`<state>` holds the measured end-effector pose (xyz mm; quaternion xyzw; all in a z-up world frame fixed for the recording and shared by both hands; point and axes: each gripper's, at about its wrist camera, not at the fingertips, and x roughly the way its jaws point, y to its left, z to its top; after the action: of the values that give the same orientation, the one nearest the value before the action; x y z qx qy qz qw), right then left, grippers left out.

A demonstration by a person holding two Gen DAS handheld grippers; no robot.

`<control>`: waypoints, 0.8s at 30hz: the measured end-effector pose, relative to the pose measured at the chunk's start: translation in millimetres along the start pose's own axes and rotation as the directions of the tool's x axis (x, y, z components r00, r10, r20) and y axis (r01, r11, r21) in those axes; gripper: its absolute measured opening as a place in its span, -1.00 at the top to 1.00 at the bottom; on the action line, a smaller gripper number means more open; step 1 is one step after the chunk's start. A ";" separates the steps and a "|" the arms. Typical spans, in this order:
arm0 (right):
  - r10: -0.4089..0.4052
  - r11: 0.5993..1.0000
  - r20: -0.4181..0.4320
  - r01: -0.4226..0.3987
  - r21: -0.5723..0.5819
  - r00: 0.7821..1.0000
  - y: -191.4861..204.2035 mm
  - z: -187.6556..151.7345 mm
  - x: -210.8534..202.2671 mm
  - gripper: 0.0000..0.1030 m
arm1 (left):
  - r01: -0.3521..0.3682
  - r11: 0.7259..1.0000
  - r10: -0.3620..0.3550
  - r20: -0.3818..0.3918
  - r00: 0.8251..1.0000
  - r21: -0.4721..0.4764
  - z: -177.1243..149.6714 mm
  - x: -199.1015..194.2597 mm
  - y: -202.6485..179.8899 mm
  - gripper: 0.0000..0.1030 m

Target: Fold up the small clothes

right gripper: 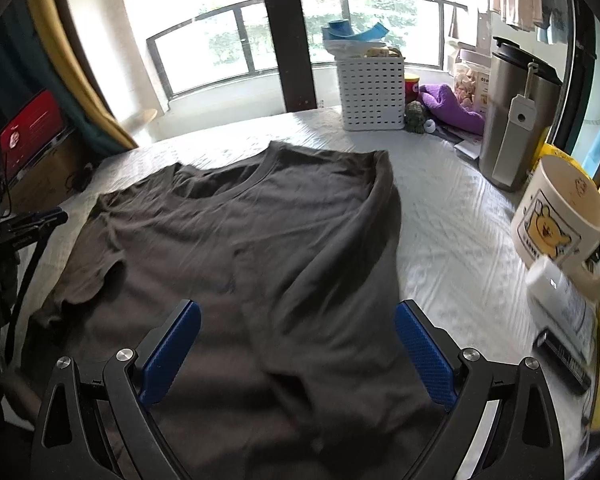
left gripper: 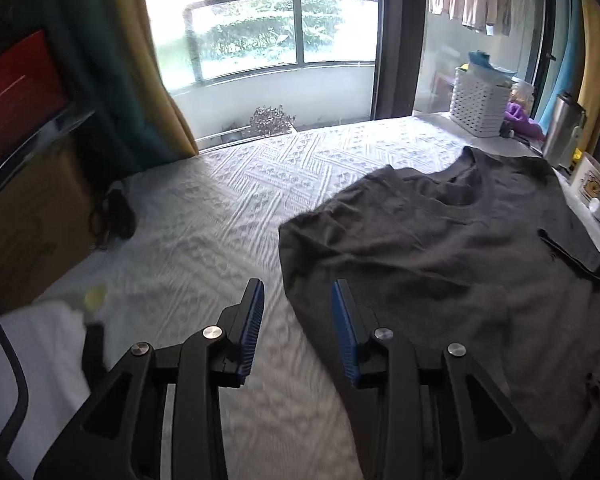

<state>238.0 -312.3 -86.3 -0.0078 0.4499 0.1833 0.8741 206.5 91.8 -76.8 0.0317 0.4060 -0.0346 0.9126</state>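
A dark grey T-shirt (left gripper: 452, 248) lies spread on the white patterned table cover, its neckline toward the window. It also shows in the right wrist view (right gripper: 244, 240), with the right side folded over the middle. My left gripper (left gripper: 298, 292) is open and empty, hovering at the shirt's left edge. It also shows at the left edge of the right wrist view (right gripper: 40, 216). My right gripper (right gripper: 298, 316) is wide open and empty, just above the shirt's lower part.
A white perforated basket (right gripper: 372, 96) stands at the back with a purple cloth (right gripper: 452, 108). A steel tumbler (right gripper: 516, 132), a bear mug (right gripper: 560, 220) and small items line the right edge. A red screen (left gripper: 16, 88) sits left, above a cardboard box (left gripper: 32, 216).
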 end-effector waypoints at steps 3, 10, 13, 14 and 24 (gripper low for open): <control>0.011 1.000 -0.001 -0.011 -0.017 1.000 12.2 -14.1 -9.0 -0.91 | 0.009 1.000 -0.009 0.016 1.000 -0.003 -14.6 -18.6 -2.5 0.33; 0.028 0.997 0.008 -0.027 -0.076 1.000 43.7 -41.0 -29.3 -0.91 | 0.054 0.998 -0.053 0.060 0.997 -0.013 -44.5 -58.2 -11.5 0.23; 0.042 0.994 0.004 -0.042 -0.100 0.999 58.1 -53.7 -35.8 -0.91 | 0.066 0.997 -0.064 0.076 0.995 -0.030 -57.7 -72.6 -14.2 0.15; 0.045 0.993 0.000 -0.045 -0.112 0.999 62.3 -57.4 -37.1 -0.91 | 0.068 0.997 -0.066 0.079 0.995 -0.031 -63.1 -77.5 -15.7 0.15; 0.053 0.981 -0.046 -0.060 -0.185 0.998 98.8 -103.4 -43.7 -0.91 | 0.061 0.998 -0.060 0.083 0.995 -0.009 -108.2 -112.6 -25.3 0.13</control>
<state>101.5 -252.3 -98.4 -0.0804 0.4486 0.2491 0.8545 49.1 80.1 -66.2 0.0129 0.3689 -0.0612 0.9274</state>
